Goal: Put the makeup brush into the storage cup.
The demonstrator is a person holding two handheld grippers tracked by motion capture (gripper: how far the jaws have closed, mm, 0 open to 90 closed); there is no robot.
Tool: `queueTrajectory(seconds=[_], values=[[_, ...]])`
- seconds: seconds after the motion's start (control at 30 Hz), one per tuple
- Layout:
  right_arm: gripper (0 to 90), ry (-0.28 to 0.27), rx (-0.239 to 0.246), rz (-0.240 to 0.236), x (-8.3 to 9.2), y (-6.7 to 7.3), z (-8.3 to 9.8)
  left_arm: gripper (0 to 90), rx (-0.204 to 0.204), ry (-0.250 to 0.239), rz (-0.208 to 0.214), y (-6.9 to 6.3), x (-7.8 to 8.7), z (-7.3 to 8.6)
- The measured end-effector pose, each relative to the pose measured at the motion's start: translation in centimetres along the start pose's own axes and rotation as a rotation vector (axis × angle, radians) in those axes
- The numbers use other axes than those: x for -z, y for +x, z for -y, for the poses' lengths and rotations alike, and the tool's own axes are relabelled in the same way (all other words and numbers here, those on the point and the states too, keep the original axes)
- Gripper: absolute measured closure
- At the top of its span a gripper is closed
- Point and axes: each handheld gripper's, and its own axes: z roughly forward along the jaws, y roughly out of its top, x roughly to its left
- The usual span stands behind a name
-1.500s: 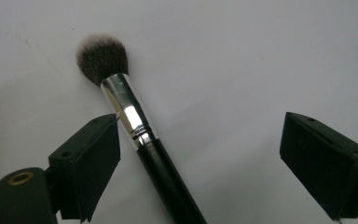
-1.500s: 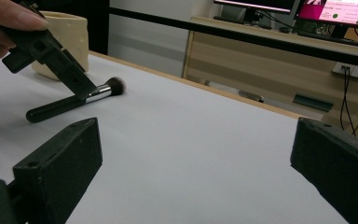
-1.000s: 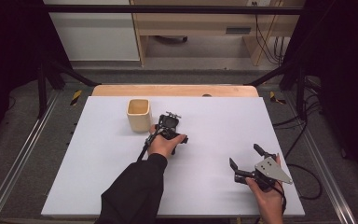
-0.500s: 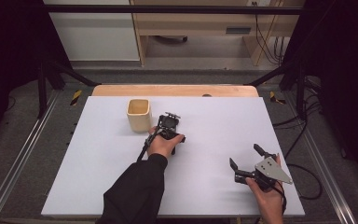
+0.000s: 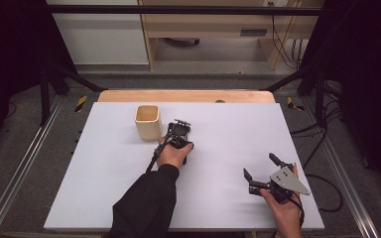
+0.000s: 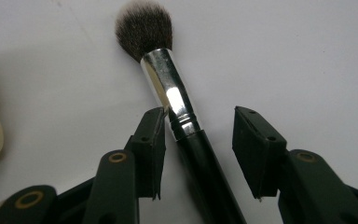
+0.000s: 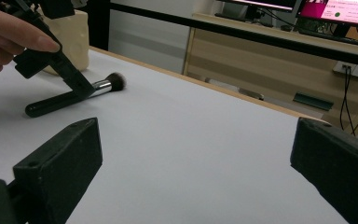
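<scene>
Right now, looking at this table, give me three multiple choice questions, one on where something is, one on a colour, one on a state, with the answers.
1. Where does the brush lie?
A. inside the cup
B. on the table, between the left gripper's jaws
C. in the right gripper

2. What colour is the brush handle?
A. black
B. red
C. white

3. How do the right gripper's jaws stand?
A. shut on the brush
B. shut on the cup
C. open, holding nothing

Answers: B, it lies flat on the table straddled by the left gripper, whose jaws have just been closing; A, black below a silver collar; C, the right gripper is spread apart from the cup.
</scene>
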Motion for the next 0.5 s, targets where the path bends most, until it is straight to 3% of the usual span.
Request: queueTrajectory(seconds=[0.5], values=[[2.6, 0.006, -0.003, 0.011, 0.05, -0.17, 0.06, 63.9, 0.011, -0.001, -0.018, 0.36, -0.17, 0.0]])
